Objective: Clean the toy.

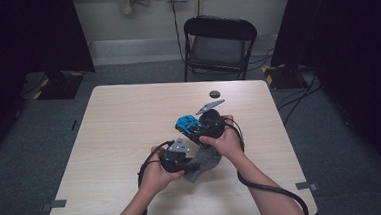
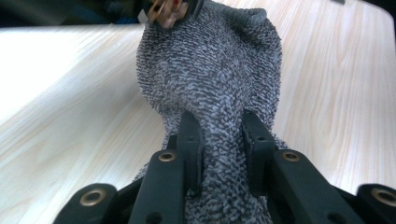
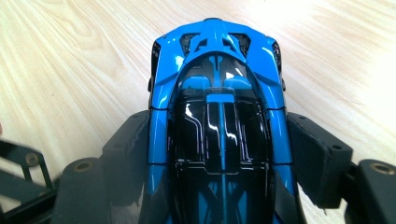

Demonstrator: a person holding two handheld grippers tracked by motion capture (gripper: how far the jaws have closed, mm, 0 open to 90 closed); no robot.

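Observation:
A grey knitted sock (image 2: 212, 79) lies on the pale wooden table (image 1: 124, 121), and my left gripper (image 2: 218, 140) is shut on it, its two black jaws pinching the fabric. In the high view the sock (image 1: 204, 164) spreads out between the two hands, with the left gripper (image 1: 176, 156) at its left end. A blue and black toy car (image 3: 217, 116) sits between the jaws of my right gripper (image 3: 219, 154), which is shut on its sides. From above, the car (image 1: 187, 123) pokes out of the right gripper (image 1: 200, 129) toward the table's middle.
A small dark round disc (image 1: 214, 93) lies near the far edge of the table. A black folding chair (image 1: 218, 45) stands beyond the table. Black cables (image 1: 268, 188) trail from both grippers along the forearms.

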